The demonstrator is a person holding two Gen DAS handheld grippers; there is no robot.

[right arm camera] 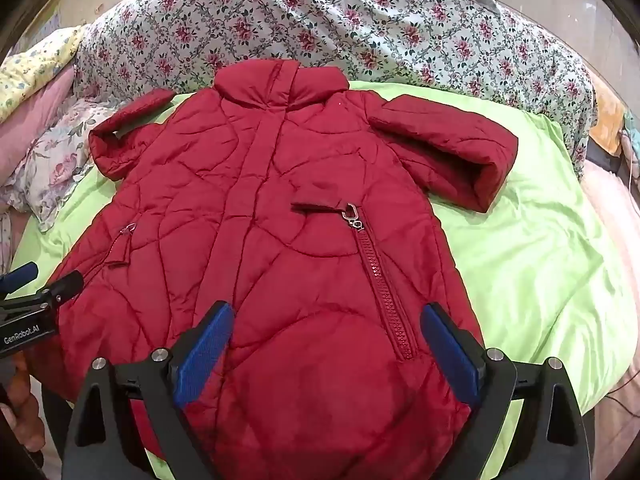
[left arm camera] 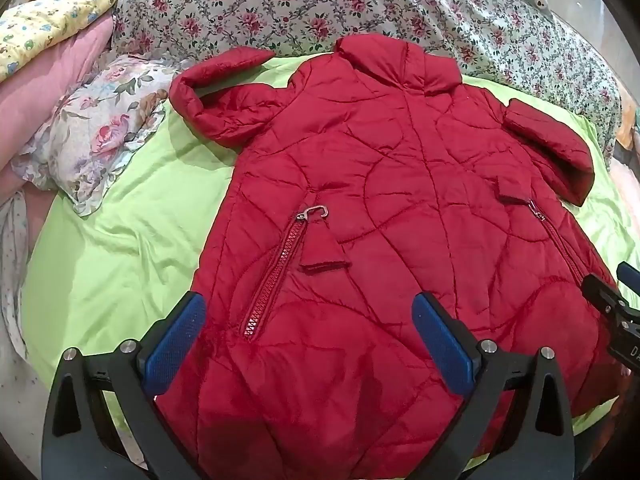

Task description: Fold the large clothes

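A red quilted coat (left arm camera: 380, 184) lies flat, front up, on a green sheet (left arm camera: 132, 232), collar at the far end and hem toward me. Both sleeves are bent inward at the shoulders. It also shows in the right wrist view (right arm camera: 288, 208). My left gripper (left arm camera: 308, 312) is open and empty above the coat's lower left part, near the left pocket zipper (left arm camera: 276, 272). My right gripper (right arm camera: 328, 320) is open and empty above the lower right part, next to the right pocket zipper (right arm camera: 384, 284). Each gripper shows at the edge of the other's view.
A floral duvet (left arm camera: 320, 4) is heaped behind the coat. A floral pillow (left arm camera: 96, 128) and pink and yellow bedding (left arm camera: 44, 64) lie at the left. Green sheet (right arm camera: 532, 248) stretches to the right of the coat, with pink bedding (right arm camera: 616, 216) beyond.
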